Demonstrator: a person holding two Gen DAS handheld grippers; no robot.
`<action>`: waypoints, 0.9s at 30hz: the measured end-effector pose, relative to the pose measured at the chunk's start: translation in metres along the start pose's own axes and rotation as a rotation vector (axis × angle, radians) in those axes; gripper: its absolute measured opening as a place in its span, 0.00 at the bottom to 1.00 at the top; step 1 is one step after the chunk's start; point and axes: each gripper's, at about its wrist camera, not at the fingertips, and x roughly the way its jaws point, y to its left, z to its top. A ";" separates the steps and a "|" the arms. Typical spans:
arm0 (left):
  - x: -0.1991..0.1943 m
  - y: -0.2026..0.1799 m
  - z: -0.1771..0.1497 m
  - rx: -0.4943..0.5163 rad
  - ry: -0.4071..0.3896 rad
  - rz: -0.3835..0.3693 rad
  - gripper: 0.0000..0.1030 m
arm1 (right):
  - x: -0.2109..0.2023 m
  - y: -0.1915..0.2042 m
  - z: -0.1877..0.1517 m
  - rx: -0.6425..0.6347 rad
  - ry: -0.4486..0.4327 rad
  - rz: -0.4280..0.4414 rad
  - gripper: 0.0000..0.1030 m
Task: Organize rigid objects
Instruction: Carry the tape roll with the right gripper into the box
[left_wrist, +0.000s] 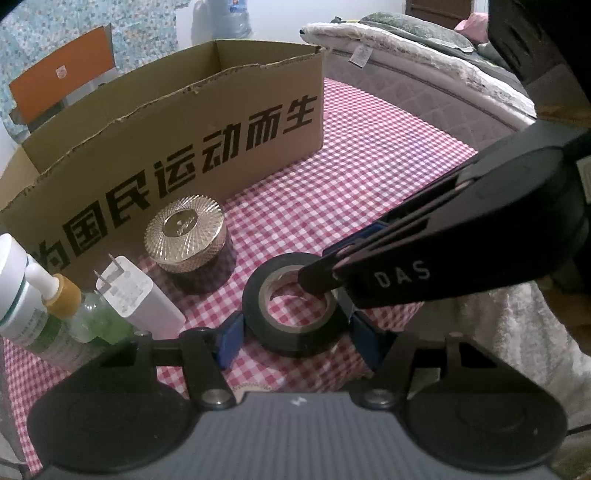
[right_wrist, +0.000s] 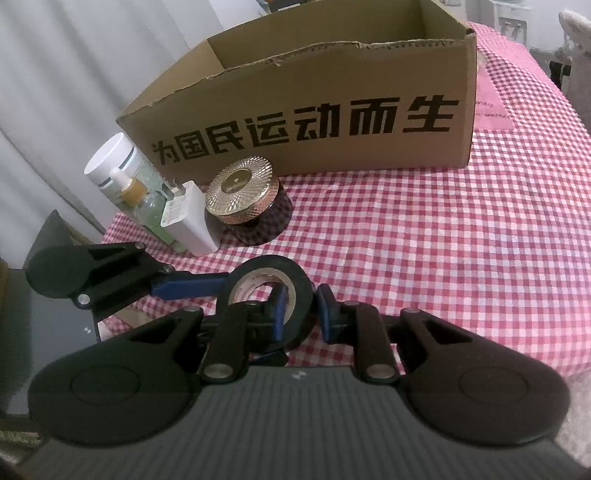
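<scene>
the right claw (right_wrist: 299, 312) is found pinching the wall of the black tape roll (right_wrist: 266, 295), one blue pad inside the ring and one outside, the jaws nearly pressed together on it. the left claw (left_wrist: 295, 338) is set around the same roll (left_wrist: 291, 314), its blue pads standing just beside the outer wall on either side; whether they press on it cannot be told. the roll appears to lie flat on the checked cloth of the counter (right_wrist: 424, 240), near the front edge, though whether it is lifted slightly cannot be told.

behind it stand a gold-lidded jar (left_wrist: 188, 240), a white charger plug (left_wrist: 136, 295), a small green bottle (left_wrist: 92, 317) and a white tube (left_wrist: 18, 288), all just before the printed wall of the open cardboard box (left_wrist: 207, 147).

the step in hand is judged to be the pick-up of the tape roll, steadied between both claws. the next move is judged to call for one secure grip, a lift clear of the jar and the torn box rim, and a release inside the box.
</scene>
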 end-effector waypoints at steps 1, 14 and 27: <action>0.000 -0.001 0.000 0.000 0.000 0.001 0.62 | -0.001 0.000 0.000 0.000 -0.002 -0.001 0.17; -0.014 -0.002 0.007 0.001 -0.048 0.011 0.62 | -0.020 0.004 0.004 0.000 -0.052 -0.005 0.16; -0.079 0.004 0.031 -0.009 -0.217 0.062 0.62 | -0.079 0.032 0.026 -0.077 -0.209 -0.016 0.16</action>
